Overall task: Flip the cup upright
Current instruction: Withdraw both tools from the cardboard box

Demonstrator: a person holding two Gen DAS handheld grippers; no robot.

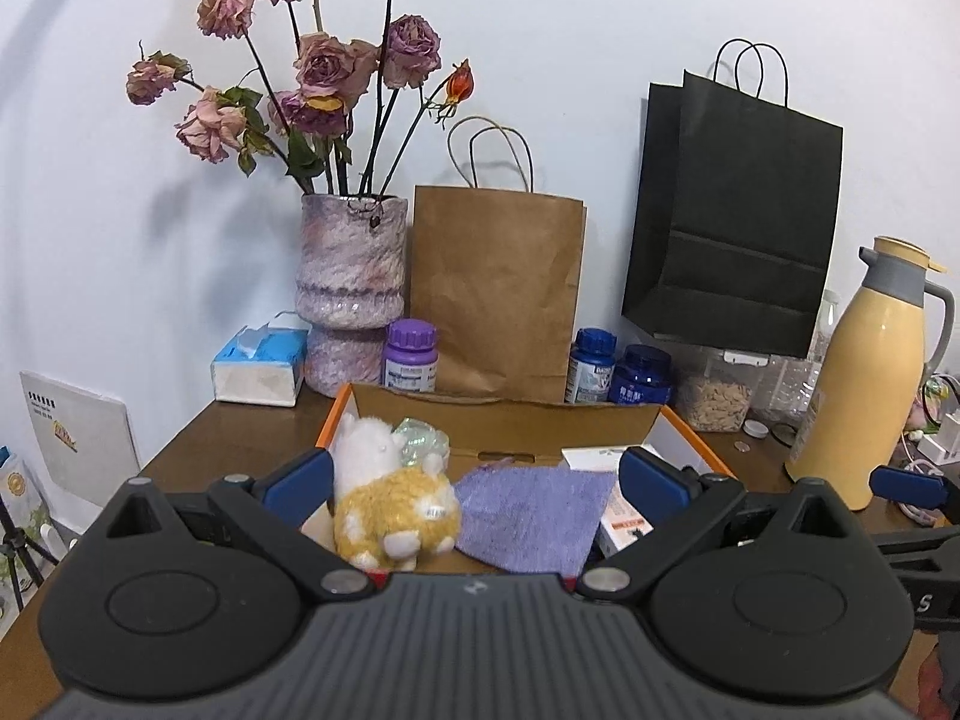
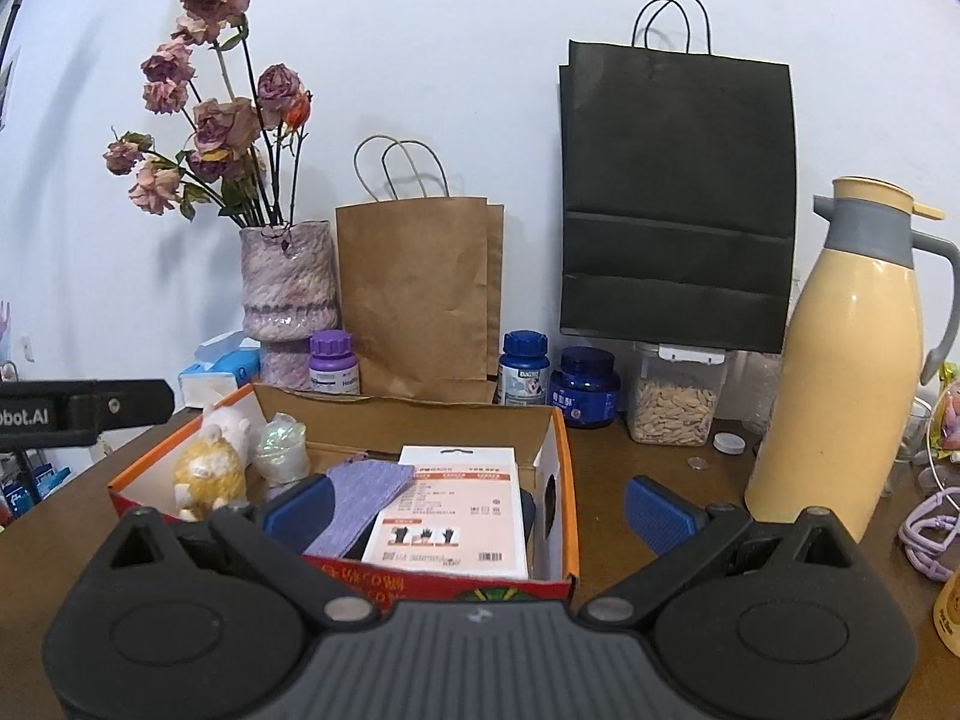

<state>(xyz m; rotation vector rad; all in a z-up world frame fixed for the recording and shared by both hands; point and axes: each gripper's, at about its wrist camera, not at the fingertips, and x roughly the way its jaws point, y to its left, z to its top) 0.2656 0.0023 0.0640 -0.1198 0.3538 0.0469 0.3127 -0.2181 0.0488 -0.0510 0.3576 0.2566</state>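
A white wall backs a crowded brown surface: dried roses in a vase, paper bags, pill bottles along the far edge, and an open box of odds and ends near the front. Both the left tongs and the right tongs hang spread wide over that box, gripping nothing.

I can't pick out the cup for certain. Nothing in the box reads as one. The likeliest candidate is a pale yellow printed thing cut off at the right front edge of the surface, this side of the tall thermos. So little of it shows that I can't tell which way its long axis runs or where its mouth faces.

If that's it, it lies well off to the right of the right tongs, past their right finger. That makes the right hand much the nearer, and it would need to swing right before closing.
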